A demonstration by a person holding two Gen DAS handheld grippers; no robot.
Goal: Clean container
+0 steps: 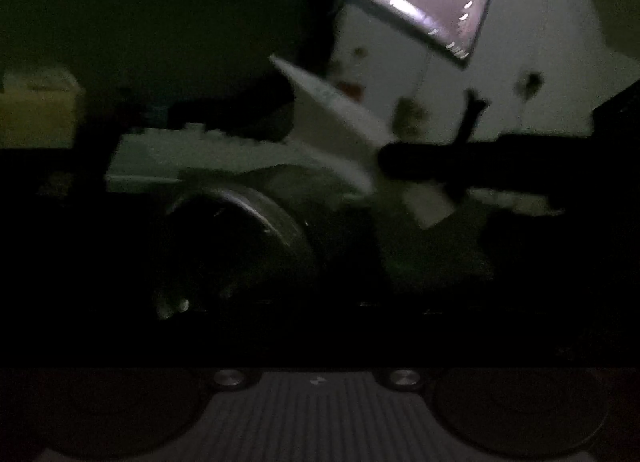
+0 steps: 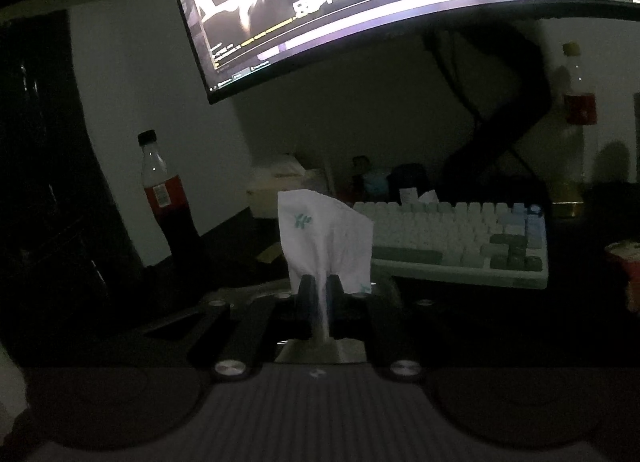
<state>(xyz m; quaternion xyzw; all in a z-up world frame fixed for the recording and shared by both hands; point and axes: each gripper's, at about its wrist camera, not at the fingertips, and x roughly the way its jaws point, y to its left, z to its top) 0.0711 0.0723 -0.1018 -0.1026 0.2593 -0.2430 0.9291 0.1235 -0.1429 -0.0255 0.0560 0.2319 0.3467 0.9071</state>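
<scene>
Right wrist view: the right tongs (image 2: 320,298) are clamped on a white tissue (image 2: 326,238), lower centre of the frame.
Left wrist view is dark and blurred: a round metal container (image 1: 240,246) lies tilted at centre left, with the tissue at centre frame above and to its right; the left tongs' fingers are lost in the dark but are closed, on what I cannot tell. A keyboard (image 2: 452,238) sits on the desk (image 2: 240,238) under a lit monitor (image 2: 360,2), a cola bottle (image 2: 164,198) at left.
</scene>
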